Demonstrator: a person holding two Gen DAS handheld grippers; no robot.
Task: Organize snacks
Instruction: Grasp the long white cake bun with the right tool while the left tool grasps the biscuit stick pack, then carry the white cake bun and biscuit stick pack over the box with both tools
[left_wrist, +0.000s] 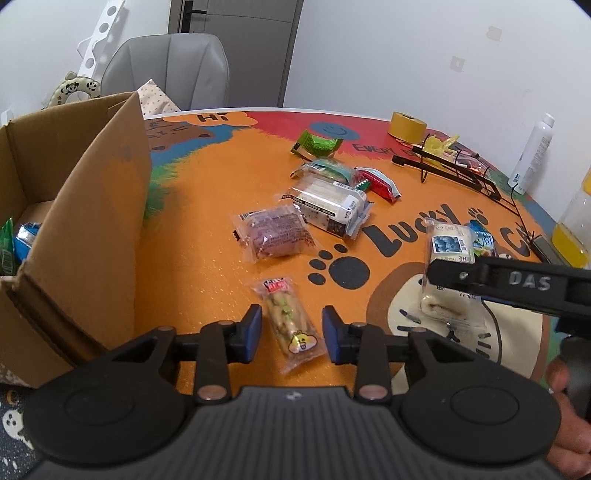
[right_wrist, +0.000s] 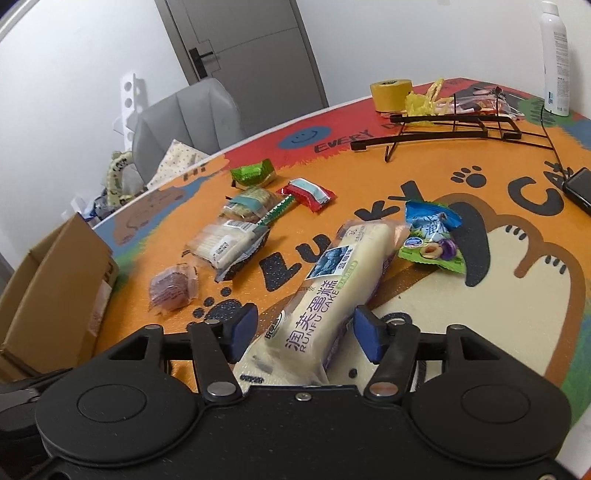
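Both claws over snacks on the table.
My left gripper (left_wrist: 291, 328) straddled a wafer packet (left_wrist: 290, 323), pads clear; my right gripper (right_wrist: 303, 328) gaped around the cake roll (right_wrist: 332, 284), untouched.

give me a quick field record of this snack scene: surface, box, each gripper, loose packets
surface: orange cartoon mat
box: open cardboard box at left, a few packets already inside
left gripper: open, straddling a small clear snack bar packet
right gripper: open, around the Runfu cake packet, pads not pressing
loose packets: purple cake, sandwich biscuits, blue plum packet
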